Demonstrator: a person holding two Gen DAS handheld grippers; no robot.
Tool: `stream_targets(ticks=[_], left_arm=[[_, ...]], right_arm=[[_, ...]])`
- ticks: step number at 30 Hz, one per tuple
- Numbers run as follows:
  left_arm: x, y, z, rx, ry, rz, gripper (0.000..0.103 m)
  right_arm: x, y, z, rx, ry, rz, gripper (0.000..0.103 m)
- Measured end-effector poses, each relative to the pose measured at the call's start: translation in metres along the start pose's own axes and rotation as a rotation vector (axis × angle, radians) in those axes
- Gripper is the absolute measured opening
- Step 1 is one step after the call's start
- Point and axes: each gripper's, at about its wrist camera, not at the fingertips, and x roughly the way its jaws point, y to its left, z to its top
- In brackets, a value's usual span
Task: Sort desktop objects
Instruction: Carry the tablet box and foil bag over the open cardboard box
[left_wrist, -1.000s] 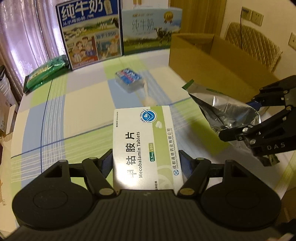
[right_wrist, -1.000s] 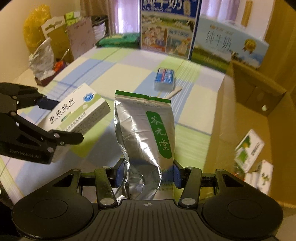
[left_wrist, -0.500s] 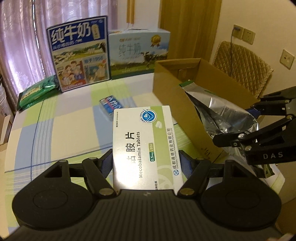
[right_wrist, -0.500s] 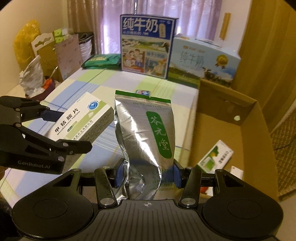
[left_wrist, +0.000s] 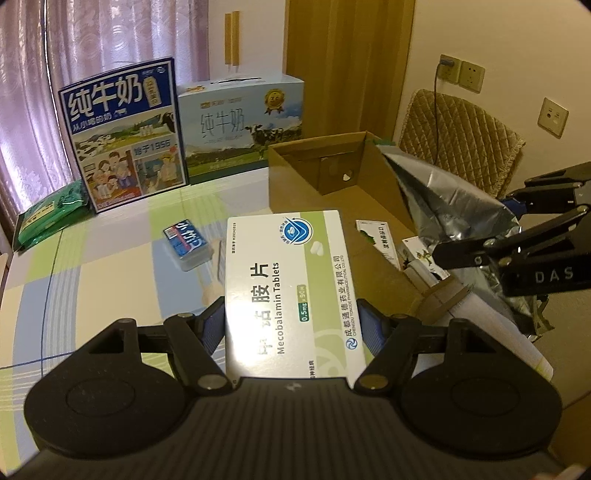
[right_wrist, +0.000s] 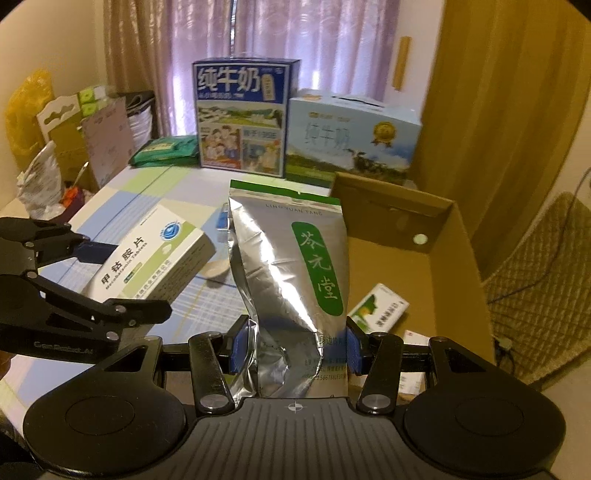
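Both loads are up off the table: the left gripper (left_wrist: 293, 326) is clamped on the white tablet box (left_wrist: 290, 291), the right gripper (right_wrist: 293, 349) is pinching the silver foil pouch (right_wrist: 291, 284), each beside the open cardboard box (right_wrist: 448, 266). Smart play looks like carrying each fully past the near wall, lowering close to the cartons (right_wrist: 378, 308) already inside, then letting go, one at a time so the grippers don't clash.

Our left gripper (left_wrist: 291, 328) is clamped on the tablet box (left_wrist: 290, 291), one blue pad pressed to each long edge, the box lifted and pointing toward the cardboard box (left_wrist: 332, 177). Our right gripper (right_wrist: 293, 349) pinches the lower part of the silver pouch (right_wrist: 291, 273), which stands upright over the near edge of that cardboard box. The left gripper sits just to the left of it, perhaps slightly lower.
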Motion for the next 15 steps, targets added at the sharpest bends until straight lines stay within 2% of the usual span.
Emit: stream_targets(ticks=[15], left_arm=[[0.021,-0.040,0.014,0.005,-0.006,-0.059,0.068]], right_arm=[[-0.009,-0.050,-0.013,0.085,-0.023,-0.055,0.048]])
